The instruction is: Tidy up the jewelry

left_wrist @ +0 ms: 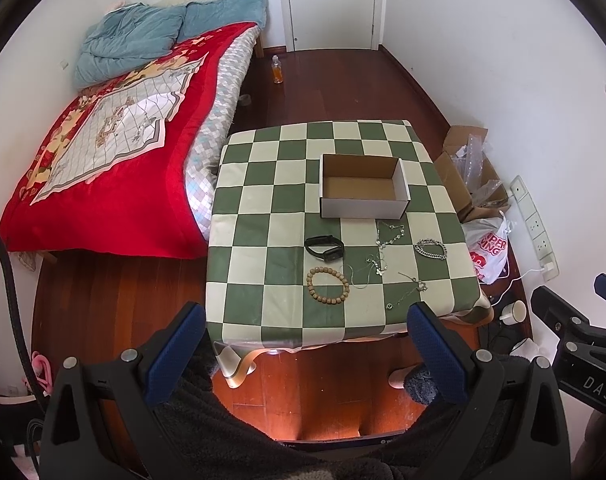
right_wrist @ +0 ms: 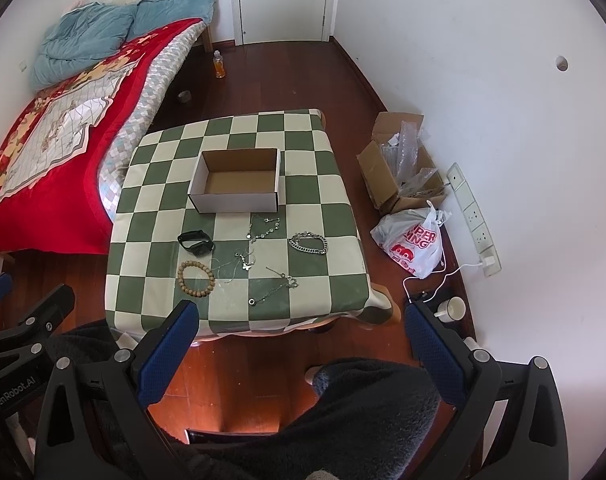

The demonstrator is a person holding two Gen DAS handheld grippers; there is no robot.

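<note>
An open white cardboard box with a brown inside [left_wrist: 363, 184] sits toward the far edge of the green-and-cream checked tabletop [left_wrist: 263, 216], empty, and reads as the place meant to take the jewelry. The pieces lie spread between the box and the near edge, apart enough that each can likely be picked singly: a black band watch [left_wrist: 325, 247] and a round wooden bead bracelet [left_wrist: 327, 285] toward the left edge, a chunky silver chain bracelet [left_wrist: 431, 249] toward the right edge, and thin silver necklaces with small pendants [right_wrist: 265, 228] tangled loosely in the middle. The left tool [left_wrist: 307, 324] and right tool [right_wrist: 301, 320] both hover short of the near edge, jaws spread wide and holding nothing, so sorting looks not yet begun. On the floor by the wall, a white plastic bag [right_wrist: 413, 242] shows red letters, partly readable as "PER ING"; the tool bodies carry "DAS" and "nRobot.AI".
</note>
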